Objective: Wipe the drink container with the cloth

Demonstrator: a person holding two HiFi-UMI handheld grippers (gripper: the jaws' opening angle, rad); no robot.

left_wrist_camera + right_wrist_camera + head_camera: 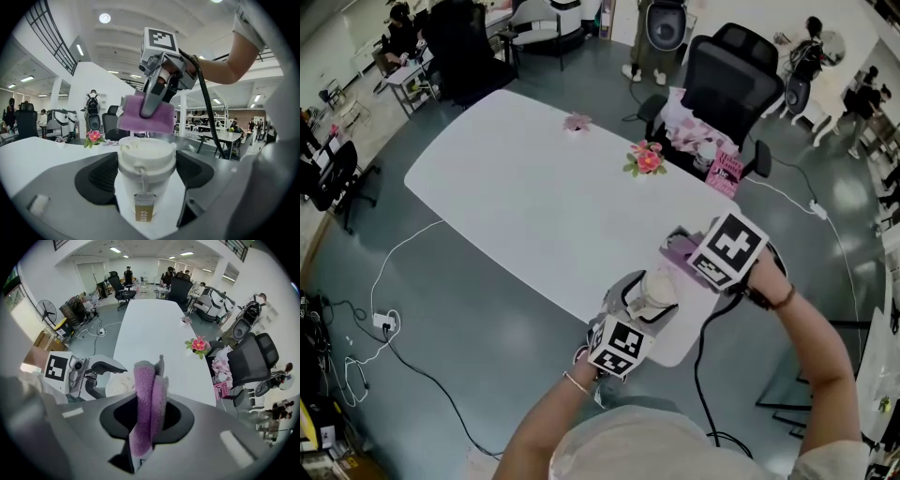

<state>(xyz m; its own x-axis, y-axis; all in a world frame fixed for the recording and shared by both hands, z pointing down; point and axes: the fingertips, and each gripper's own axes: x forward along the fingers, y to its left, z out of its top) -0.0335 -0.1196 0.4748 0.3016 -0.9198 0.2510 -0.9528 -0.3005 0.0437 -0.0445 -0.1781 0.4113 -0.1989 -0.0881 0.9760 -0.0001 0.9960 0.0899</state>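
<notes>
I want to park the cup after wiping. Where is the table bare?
The middle and left of the table is bare, bordered by the small pink item at its far edge and the pink flowers at the right. The near right corner is crowded: the left gripper holds the cup there, with the right gripper and cloth close by.

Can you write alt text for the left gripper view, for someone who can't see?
The left gripper clamps a white lidded drink cup with a dangling paper tag. Close above the lid, the right gripper holds a purple cloth; a white table with pink flowers lies behind.
</notes>
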